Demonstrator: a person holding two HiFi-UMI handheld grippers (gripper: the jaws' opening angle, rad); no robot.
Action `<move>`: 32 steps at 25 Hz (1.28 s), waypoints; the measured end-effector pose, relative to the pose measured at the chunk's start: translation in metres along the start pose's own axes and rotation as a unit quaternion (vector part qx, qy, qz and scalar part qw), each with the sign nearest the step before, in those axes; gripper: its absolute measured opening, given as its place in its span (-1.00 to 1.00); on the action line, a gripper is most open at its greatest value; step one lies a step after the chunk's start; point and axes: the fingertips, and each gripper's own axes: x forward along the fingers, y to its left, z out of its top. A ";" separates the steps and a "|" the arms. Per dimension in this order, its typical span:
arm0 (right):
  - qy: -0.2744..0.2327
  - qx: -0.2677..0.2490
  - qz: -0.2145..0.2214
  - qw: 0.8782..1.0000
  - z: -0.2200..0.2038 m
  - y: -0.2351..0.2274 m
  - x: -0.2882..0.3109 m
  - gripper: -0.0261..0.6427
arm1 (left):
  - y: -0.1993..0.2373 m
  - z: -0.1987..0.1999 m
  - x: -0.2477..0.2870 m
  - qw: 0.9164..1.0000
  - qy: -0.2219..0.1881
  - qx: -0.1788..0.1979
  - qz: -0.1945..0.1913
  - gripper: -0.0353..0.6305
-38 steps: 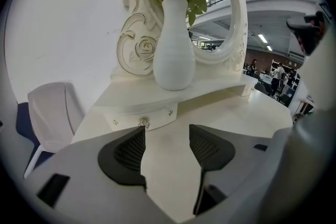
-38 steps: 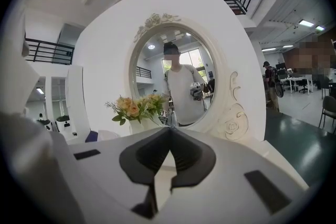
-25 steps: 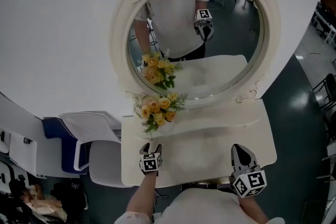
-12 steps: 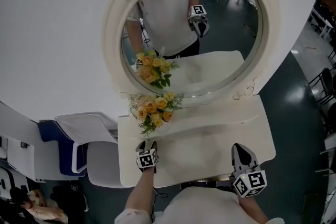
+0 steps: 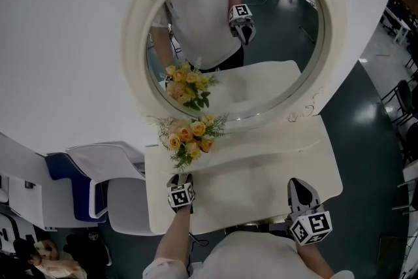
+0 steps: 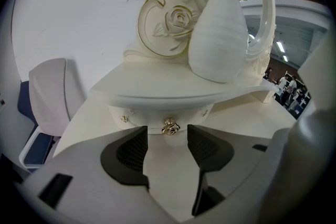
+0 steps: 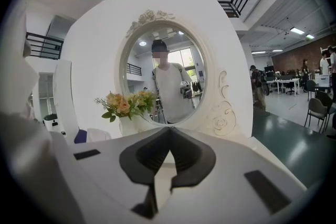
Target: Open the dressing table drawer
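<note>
The left gripper [image 6: 167, 139], jaws wide but just closing a little, frames without touching the gold knob [image 6: 169, 126] on the small drawer [image 6: 155, 116] of the dressing table [image 5: 261, 173], while the right gripper [image 7: 169, 136] hovers pinched together and empty further right.

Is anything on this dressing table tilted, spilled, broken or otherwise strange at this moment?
Nothing stands out. The white vase stands upright on the raised shelf, and the small drawer under it looks shut, its gold knob in place.
</note>
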 end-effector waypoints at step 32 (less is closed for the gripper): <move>-0.003 0.010 0.000 1.000 0.000 -0.005 0.000 -0.89 | -0.003 0.002 0.006 1.000 0.008 -0.008 -0.001 -0.53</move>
